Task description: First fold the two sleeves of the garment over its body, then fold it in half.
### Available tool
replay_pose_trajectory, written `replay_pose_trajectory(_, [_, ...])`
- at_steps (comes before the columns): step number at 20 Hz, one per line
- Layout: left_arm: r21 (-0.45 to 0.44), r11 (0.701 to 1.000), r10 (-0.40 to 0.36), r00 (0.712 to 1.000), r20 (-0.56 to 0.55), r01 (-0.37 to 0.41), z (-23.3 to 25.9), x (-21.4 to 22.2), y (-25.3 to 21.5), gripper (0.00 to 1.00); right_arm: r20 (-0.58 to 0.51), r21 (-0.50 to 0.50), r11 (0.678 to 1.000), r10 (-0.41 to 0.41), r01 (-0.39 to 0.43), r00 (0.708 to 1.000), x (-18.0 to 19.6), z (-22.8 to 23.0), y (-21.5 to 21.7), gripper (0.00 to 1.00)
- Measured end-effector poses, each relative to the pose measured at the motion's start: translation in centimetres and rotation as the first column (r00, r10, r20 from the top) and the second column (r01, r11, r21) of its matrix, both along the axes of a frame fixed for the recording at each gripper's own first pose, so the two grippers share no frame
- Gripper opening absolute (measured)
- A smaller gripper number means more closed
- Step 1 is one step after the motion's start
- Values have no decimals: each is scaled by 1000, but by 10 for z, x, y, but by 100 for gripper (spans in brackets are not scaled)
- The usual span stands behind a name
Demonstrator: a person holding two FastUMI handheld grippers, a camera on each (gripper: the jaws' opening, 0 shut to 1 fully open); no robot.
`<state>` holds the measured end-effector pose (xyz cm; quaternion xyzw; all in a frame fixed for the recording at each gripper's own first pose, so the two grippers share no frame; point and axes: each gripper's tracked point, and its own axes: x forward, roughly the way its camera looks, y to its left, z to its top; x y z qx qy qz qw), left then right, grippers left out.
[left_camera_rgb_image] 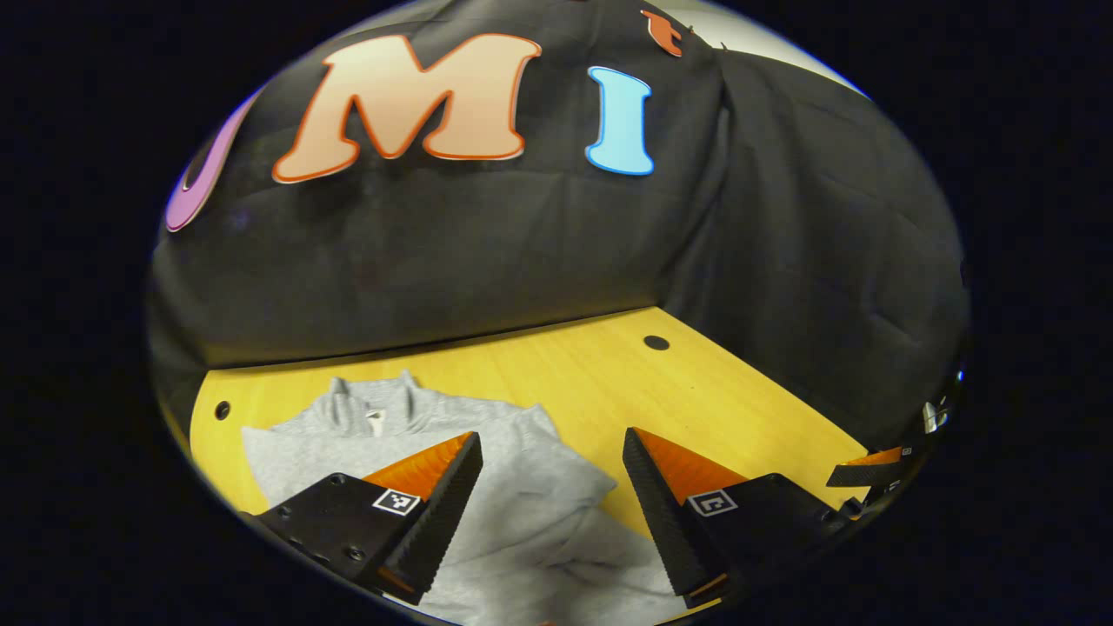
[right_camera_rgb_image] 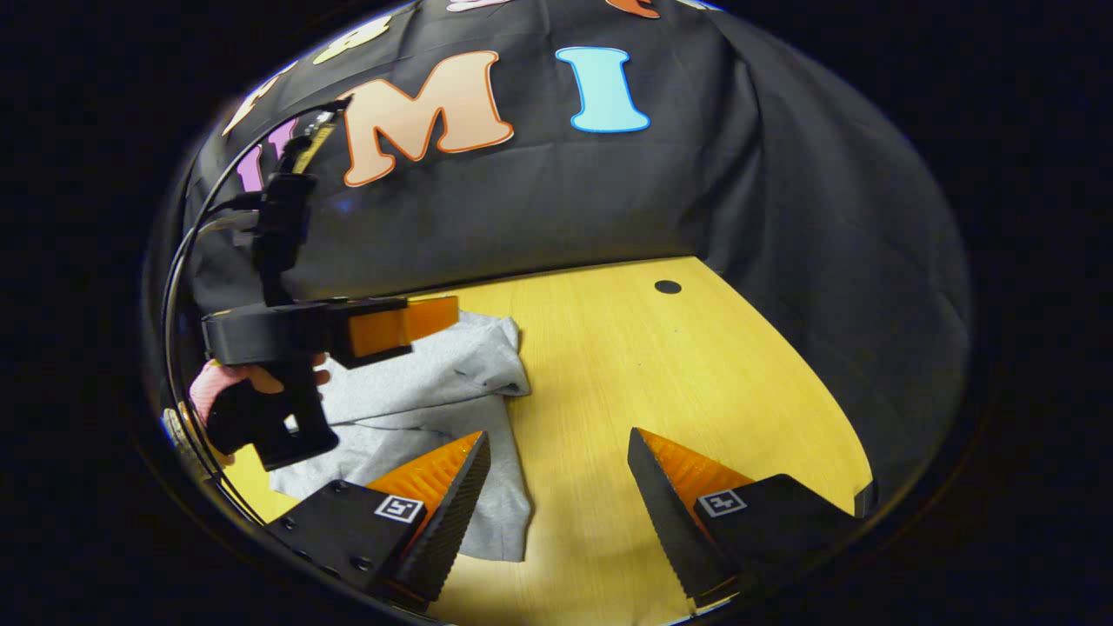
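A grey garment (left_camera_rgb_image: 522, 496) lies on the yellow wooden table (left_camera_rgb_image: 609, 382), its collar (left_camera_rgb_image: 374, 410) toward the black wall. Its cloth is bunched in soft folds on the side near my grippers. My left gripper (left_camera_rgb_image: 552, 461) hovers open above that bunched part, with nothing between its fingers. In the right gripper view the garment (right_camera_rgb_image: 435, 382) lies at the left, with its folded edge (right_camera_rgb_image: 513, 382) facing the bare table. My right gripper (right_camera_rgb_image: 556, 461) stands open over that edge and bare wood (right_camera_rgb_image: 609, 391), holding nothing. A hand (right_camera_rgb_image: 213, 387) holds the left gripper (right_camera_rgb_image: 439, 317) above the garment.
The table has small dark holes (left_camera_rgb_image: 656, 342) (left_camera_rgb_image: 223, 409) near its back edge, one seen as well in the right gripper view (right_camera_rgb_image: 668, 286). Black cloth walls close the back and right side. The right gripper's tip (left_camera_rgb_image: 861, 474) shows at the far right.
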<state>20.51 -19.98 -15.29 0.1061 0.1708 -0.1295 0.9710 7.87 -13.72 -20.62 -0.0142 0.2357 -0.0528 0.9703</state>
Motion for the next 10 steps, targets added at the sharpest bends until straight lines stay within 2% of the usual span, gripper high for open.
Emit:
replay_pose_trajectory(5, [-14,988,154,988,4,-153,6,-59,92,95,-57,9,997,71,-70,996,-5,-33,30,95])
replay_pose_trajectory(7, [-25,972,232,973,-7,-232,2,-91,132,95,-72,3,995,97,-97,993,-6,-41,40,98])
replay_pose_trajectory(10, [-36,941,336,941,-40,-337,-12,-134,182,95,-103,-3,992,122,-123,987,-10,-58,51,95])
